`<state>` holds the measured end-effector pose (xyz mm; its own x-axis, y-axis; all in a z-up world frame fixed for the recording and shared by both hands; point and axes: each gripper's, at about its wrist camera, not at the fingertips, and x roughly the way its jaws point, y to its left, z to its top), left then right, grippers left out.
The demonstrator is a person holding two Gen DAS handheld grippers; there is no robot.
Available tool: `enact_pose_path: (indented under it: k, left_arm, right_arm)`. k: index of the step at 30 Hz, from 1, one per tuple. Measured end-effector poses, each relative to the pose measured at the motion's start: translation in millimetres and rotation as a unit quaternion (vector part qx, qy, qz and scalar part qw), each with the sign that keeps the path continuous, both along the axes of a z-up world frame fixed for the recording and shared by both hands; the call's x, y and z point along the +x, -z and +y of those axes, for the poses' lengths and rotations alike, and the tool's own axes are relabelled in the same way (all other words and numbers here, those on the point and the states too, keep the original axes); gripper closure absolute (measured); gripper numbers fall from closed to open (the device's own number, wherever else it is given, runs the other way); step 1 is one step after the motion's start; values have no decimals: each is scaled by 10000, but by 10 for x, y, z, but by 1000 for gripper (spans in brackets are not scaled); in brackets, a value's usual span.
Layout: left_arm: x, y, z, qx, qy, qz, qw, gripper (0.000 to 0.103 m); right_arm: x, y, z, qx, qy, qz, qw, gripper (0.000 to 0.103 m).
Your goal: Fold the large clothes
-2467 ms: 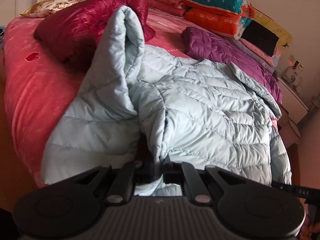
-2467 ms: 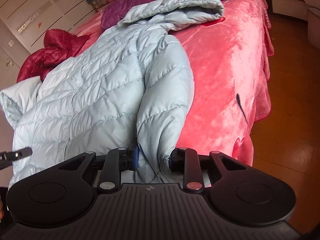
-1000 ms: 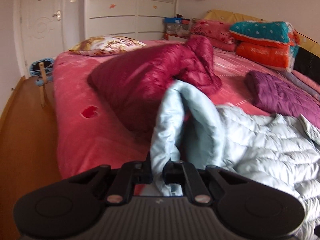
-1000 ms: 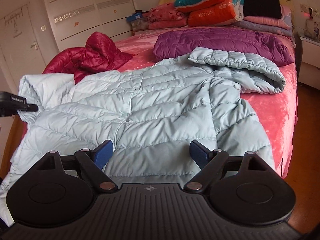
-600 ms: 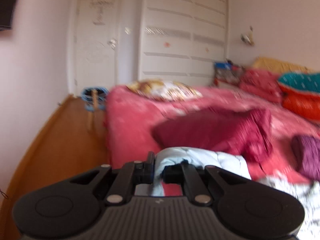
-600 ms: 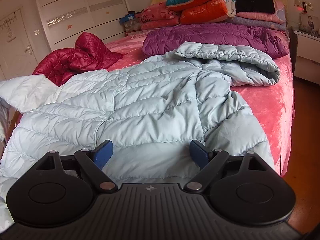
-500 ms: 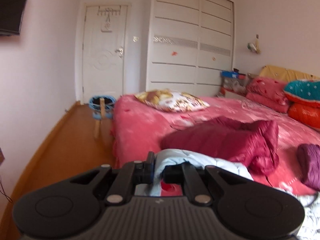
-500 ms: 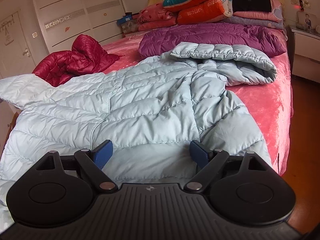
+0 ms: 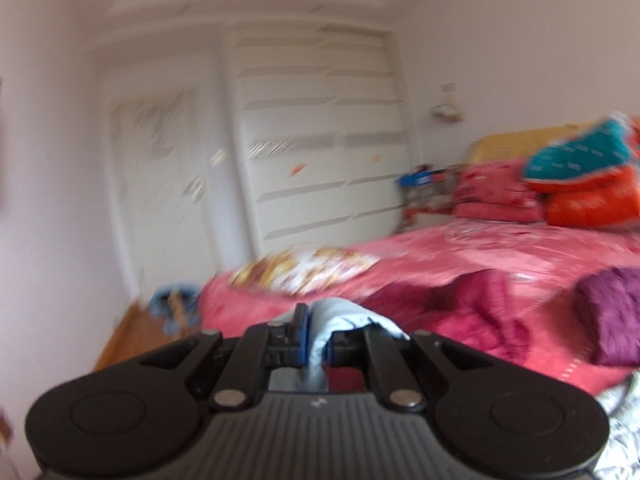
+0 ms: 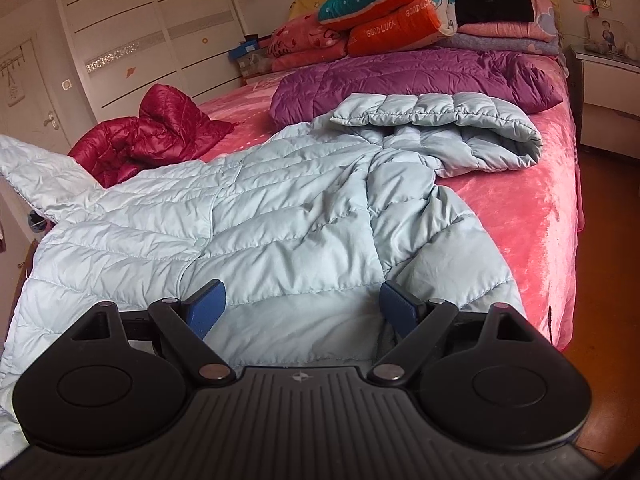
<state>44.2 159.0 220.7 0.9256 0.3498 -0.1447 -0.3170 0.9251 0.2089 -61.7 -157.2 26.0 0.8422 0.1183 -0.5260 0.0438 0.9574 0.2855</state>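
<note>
Left wrist: jaws pinching pale-blue jacket [image 9: 320, 332]

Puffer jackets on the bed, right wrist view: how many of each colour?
Light blue puffer jacket: 1
Dark red puffer jacket: 1
Purple puffer jacket: 1
Total: 3

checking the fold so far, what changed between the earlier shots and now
The right gripper let go of the sleeve and now hangs open over the pale blue coat. The left gripper, still shut on the coat's other sleeve, lifted it up and outward. The red jacket and purple coat stayed put on the bed.
</note>
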Motion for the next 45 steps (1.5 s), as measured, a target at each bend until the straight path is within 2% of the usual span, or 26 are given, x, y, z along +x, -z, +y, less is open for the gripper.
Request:
enact_pose_path:
  k: [2,3,5,7,10,12,13,15,17,20,22,24,27,30,33,35,37,40,43,45]
  left_arm:
    - [15,-22,-357,468,568,10,9973,96]
    - [14,-9,-552,724,884,38,9934,92]
    - [-11,69,-979,1334,1531,152,9791,78]
    - [-101,235,-1424,1951,2258,327,9539,56]
    - [-318,605,-2003,2706,3201,694,9052,44]
    - [-486,841,-2251,3017,3627,889,8772,43]
    - [-560,935,-2326,3080,3768,952,8684,43]
    - [-661,1069,-2398,2988,3948,1120,8616,43]
    - [-712,1126,-2405,2797,3992,1285,8636,43]
    - [-755,1118,-2308,2358,4070,1410,8711,41]
    - [-756,1097,-2279,2047,4184,1561,8710,31]
    - [-746,1063,-2267,1685,4301,1650,8714,31]
    - [-759,1013,-2195,1209,4282,1707,8792,31]
    - [-763,997,-2066,849,4133,1767,8893,31]
    - [-679,1029,-1813,386,3748,1920,9062,31]
    - [-595,1084,-1584,-6,3469,2108,9139,31]
    - [-469,1174,-1367,-406,3236,2346,9157,34]
    - [-276,1361,-1162,-755,3076,2715,9088,35]
    - [-121,1599,-1019,-695,2624,2890,9180,35]
    - [-16,1726,-889,-843,2421,2940,9208,35]
  right_arm:
    - [6,-2,-60,114,92,-20,9999,0]
    - [0,-4,-95,204,144,-27,9997,0]
    - [-56,-14,-173,407,267,-48,9988,0]
    - [-78,-19,-245,539,391,-76,9978,0]
    - [-118,-26,-358,682,587,-130,9959,0]
    - [-142,-29,-436,731,754,-151,9944,0]
    - [-159,-28,-478,761,868,-161,9932,0]
    - [-201,-22,-549,819,1083,-184,9906,0]
    - [-252,-17,-644,916,1305,-207,9870,0]
    - [-312,21,-808,1105,1638,-207,9801,0]
    - [-334,52,-936,1345,1832,-174,9737,0]
    - [-361,89,-1031,1573,1992,-153,9671,0]
    - [-399,104,-1094,1730,2120,-185,9617,0]
    - [-421,81,-1057,1701,2080,-243,9629,0]
    - [-408,41,-980,1560,1959,-293,9677,0]
    - [-362,21,-1000,1421,1865,-340,9715,0]
    - [-342,3,-973,1290,1775,-390,9748,0]
    - [-310,-6,-922,1162,1668,-401,9783,0]
    - [-252,5,-874,1068,1561,-351,9813,0]
    - [-219,8,-838,983,1511,-318,9831,0]
